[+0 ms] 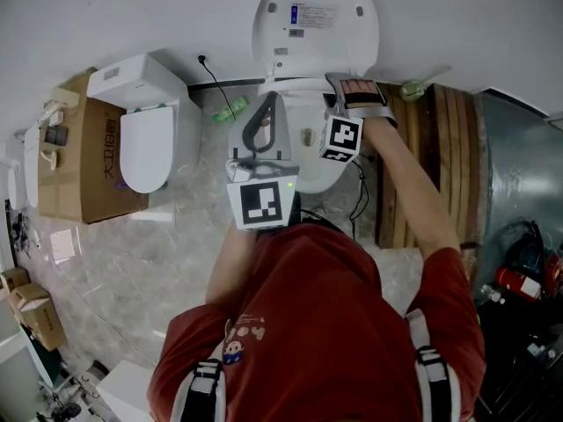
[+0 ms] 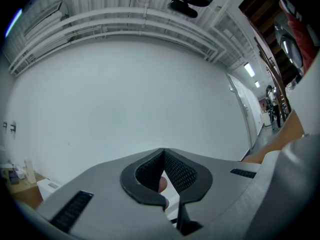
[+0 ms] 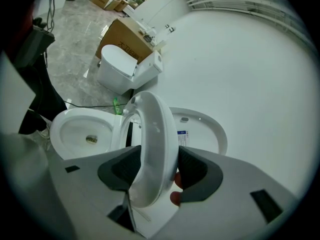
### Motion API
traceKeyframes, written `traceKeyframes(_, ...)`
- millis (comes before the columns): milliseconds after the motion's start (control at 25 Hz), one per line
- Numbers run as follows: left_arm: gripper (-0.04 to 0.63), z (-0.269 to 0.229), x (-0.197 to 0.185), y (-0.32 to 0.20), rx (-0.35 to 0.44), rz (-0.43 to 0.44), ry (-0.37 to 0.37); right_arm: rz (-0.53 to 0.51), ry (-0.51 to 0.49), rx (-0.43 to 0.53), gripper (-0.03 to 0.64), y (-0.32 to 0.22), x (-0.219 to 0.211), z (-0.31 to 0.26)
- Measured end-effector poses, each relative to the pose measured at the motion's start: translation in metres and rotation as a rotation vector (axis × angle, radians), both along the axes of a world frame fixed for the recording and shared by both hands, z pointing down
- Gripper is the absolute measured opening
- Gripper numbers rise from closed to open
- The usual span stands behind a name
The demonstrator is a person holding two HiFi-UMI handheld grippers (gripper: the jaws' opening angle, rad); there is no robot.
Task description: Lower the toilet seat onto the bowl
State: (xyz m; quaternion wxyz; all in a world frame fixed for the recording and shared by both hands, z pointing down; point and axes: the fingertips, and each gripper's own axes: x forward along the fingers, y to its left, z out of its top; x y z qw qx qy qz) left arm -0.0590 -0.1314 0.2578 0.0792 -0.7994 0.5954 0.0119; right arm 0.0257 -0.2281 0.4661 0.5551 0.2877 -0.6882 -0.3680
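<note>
**Setting.** Marble floor point(image 1: 176, 262) and white wall point(image 2: 125, 94); a second toilet point(image 1: 145, 134) stands beside a cardboard box point(image 1: 84, 161).

**Right gripper** point(image 3: 157, 170). Angled downward, with its pads apparently pressing both faces of the toilet seat point(image 3: 152, 129) (half-raised, between the upright lid point(image 3: 210, 132) and the bowl point(image 3: 59, 126)).

**Left gripper** point(image 2: 163, 156). Faces the wall, jaws together and empty.

Only the right gripper view shows the seat clearly.

Plain white room, marbled floor point(image 1: 132, 262).
White wall point(image 1: 106, 16) behind; second toilet point(image 1: 145, 134) beside cardboard box point(image 1: 84, 161) at left, wooden slats point(image 1: 431, 165) at right.
</note>
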Motion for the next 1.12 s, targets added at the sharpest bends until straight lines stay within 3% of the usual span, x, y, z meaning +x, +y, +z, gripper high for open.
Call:
traceKeyframes(360,0.011,0.010,-0.006,0.038,-0.015,-0.018,0.009,-0.028,0.000,-0.015,0.222,0.046,-0.002,0.023)
traceKeyframes(1120,0.011,0.060,-0.001,0.077,-0.140,-0.021,0.029,-0.071,0.032,-0.162,0.175,0.137,-0.003,0.103)
